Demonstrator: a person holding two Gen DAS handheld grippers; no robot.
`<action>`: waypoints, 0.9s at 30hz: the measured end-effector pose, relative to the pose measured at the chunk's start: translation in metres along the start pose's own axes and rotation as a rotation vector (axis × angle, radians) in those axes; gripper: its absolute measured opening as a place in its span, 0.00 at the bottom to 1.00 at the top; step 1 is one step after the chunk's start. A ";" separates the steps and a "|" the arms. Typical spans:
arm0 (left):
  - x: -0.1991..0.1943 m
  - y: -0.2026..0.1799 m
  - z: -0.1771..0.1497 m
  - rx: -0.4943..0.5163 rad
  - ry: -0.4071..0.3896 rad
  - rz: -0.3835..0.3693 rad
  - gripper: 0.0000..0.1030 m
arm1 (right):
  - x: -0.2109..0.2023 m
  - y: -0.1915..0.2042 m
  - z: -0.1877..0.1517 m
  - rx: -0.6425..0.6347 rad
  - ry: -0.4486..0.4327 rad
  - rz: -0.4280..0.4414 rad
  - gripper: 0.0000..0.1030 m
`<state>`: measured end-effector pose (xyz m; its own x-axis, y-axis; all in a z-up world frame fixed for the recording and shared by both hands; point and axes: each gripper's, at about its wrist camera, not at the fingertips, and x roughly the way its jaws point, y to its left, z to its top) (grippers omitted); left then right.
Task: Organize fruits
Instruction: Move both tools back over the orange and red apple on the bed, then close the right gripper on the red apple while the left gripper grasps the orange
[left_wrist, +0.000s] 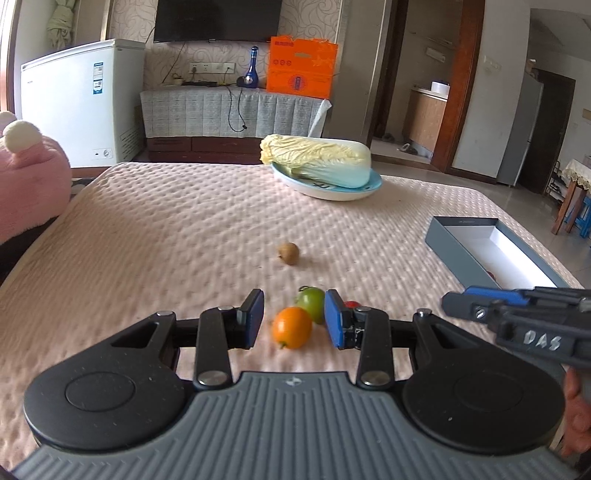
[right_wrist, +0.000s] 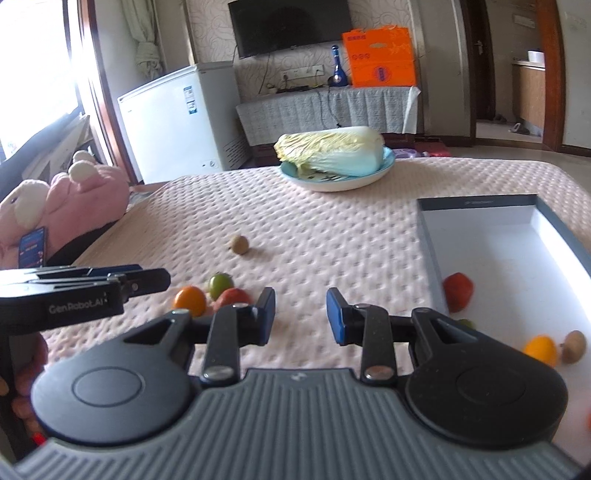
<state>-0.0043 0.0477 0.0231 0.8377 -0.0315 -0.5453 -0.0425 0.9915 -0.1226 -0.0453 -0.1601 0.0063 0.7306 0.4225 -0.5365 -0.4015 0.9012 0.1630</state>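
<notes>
Roughly halfway, I judge: the box (right_wrist: 428, 236) at three o'clock holds several fruits, four lie loose on the bedspread (left_wrist: 166, 229), and my left gripper (left_wrist: 294, 317) and right gripper (right_wrist: 301, 314) stand narrowly parted, empty

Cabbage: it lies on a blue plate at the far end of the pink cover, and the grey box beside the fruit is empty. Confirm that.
Not empty. The right wrist view shows fruit inside the grey box. The cabbage does lie on the blue plate on the pink cover.
</notes>
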 end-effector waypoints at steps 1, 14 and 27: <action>-0.001 0.002 0.000 -0.002 -0.001 0.001 0.40 | 0.004 0.004 -0.001 -0.006 0.008 0.006 0.33; -0.003 0.018 -0.003 -0.019 0.003 0.001 0.40 | 0.039 0.043 -0.009 -0.044 0.086 0.049 0.33; 0.002 0.029 -0.005 -0.033 0.019 0.004 0.40 | 0.069 0.056 -0.011 -0.040 0.107 0.007 0.38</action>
<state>-0.0072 0.0759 0.0142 0.8267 -0.0299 -0.5619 -0.0642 0.9870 -0.1471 -0.0236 -0.0813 -0.0311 0.6656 0.4140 -0.6210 -0.4293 0.8930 0.1352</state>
